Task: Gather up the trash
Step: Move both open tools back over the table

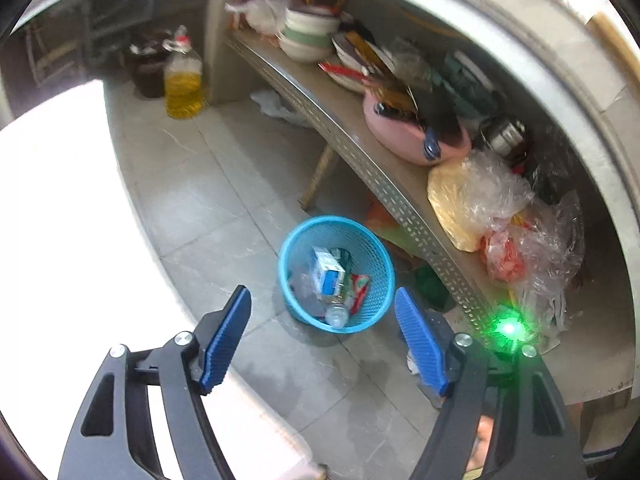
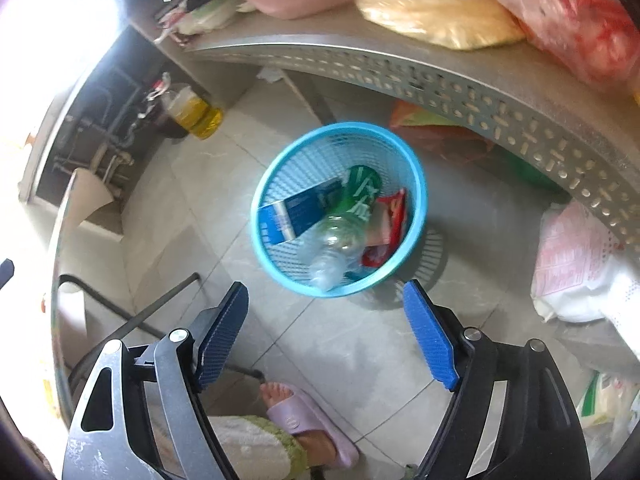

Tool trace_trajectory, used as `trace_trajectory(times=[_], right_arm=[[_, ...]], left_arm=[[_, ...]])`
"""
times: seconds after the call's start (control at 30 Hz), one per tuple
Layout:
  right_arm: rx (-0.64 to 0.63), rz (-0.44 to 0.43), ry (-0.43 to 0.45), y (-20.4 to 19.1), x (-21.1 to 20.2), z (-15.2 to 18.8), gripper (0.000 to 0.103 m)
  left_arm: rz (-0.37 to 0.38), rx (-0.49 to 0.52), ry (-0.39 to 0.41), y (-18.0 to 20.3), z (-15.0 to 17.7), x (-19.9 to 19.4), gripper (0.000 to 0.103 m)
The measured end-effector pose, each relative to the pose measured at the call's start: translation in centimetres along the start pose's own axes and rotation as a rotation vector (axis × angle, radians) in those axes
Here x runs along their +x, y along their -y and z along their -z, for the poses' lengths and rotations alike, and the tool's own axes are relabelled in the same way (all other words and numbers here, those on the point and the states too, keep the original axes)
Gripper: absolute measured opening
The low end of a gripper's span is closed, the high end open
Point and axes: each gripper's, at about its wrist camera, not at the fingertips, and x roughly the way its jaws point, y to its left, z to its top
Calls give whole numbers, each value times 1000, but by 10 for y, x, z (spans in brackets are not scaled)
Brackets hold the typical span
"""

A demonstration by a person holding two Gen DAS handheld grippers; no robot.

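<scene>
A blue mesh waste basket (image 1: 376, 248) stands on the tiled floor beside a metal shelf; it also shows in the right wrist view (image 2: 276, 176). Inside lie a blue-and-white carton (image 1: 327, 270) (image 2: 298, 212), a clear plastic bottle with a green label (image 2: 340, 232) (image 1: 336, 314) and a red wrapper (image 2: 390, 220). My left gripper (image 1: 322, 300) is open and empty, above and in front of the basket. My right gripper (image 2: 325, 292) is open and empty, above the basket's near rim.
A perforated metal shelf (image 1: 384, 188) (image 2: 460, 84) carries bowls, a pink tub (image 1: 404, 136) and plastic bags (image 1: 500, 216). An oil jug (image 1: 183, 80) stands on the floor at the back. Bags (image 2: 576, 268) lie at the right. A foot in a pink slipper (image 2: 308, 424) is below.
</scene>
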Motion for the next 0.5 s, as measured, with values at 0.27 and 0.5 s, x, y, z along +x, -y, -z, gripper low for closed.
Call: trace_trajectory(times=[0.27,0.5], right_arm=[[-173,-119,61,-76,-48,-6,81],[-388,-272,46,-174,-80,-9,82]], left_arm=[[-88,-59,177,-59,57,-93,79],[-267,-190,340,-132,124,-168,81]])
